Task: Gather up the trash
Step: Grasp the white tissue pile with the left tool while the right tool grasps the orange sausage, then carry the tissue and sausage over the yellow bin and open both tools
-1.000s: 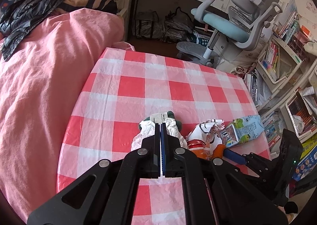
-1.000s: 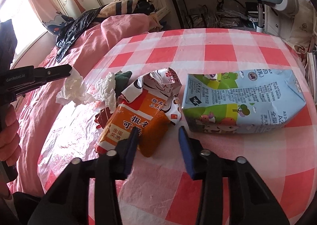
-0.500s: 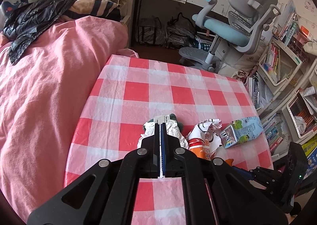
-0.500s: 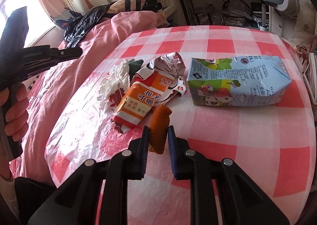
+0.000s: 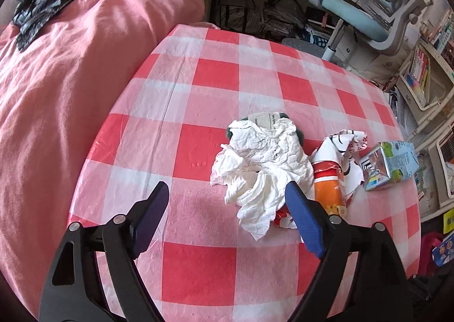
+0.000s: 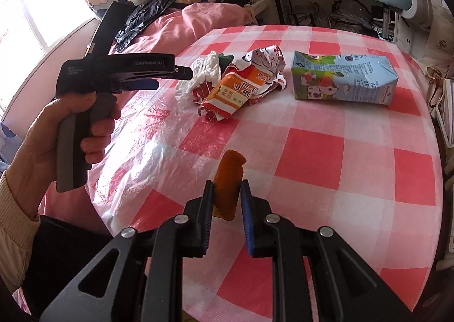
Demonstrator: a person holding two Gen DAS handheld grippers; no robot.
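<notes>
Left wrist view: round table under a red-and-white checked plastic cloth (image 5: 215,89), beside a bed with a pink cover (image 5: 71,72); grey-and-blue office chair (image 5: 377,18) and bookshelves (image 5: 425,80) beyond; left gripper (image 5: 227,191) jaws opening wide, nothing pinched, crumpled white tissue (image 5: 264,163) lying between the tips on the cloth.

Right wrist view: right gripper (image 6: 225,202) clenched on an orange peel-like scrap (image 6: 227,180), above the cloth; orange-and-white snack wrapper (image 6: 241,83) and pale-blue milk carton (image 6: 343,80) lie farther off; window (image 6: 42,9) at left.
</notes>
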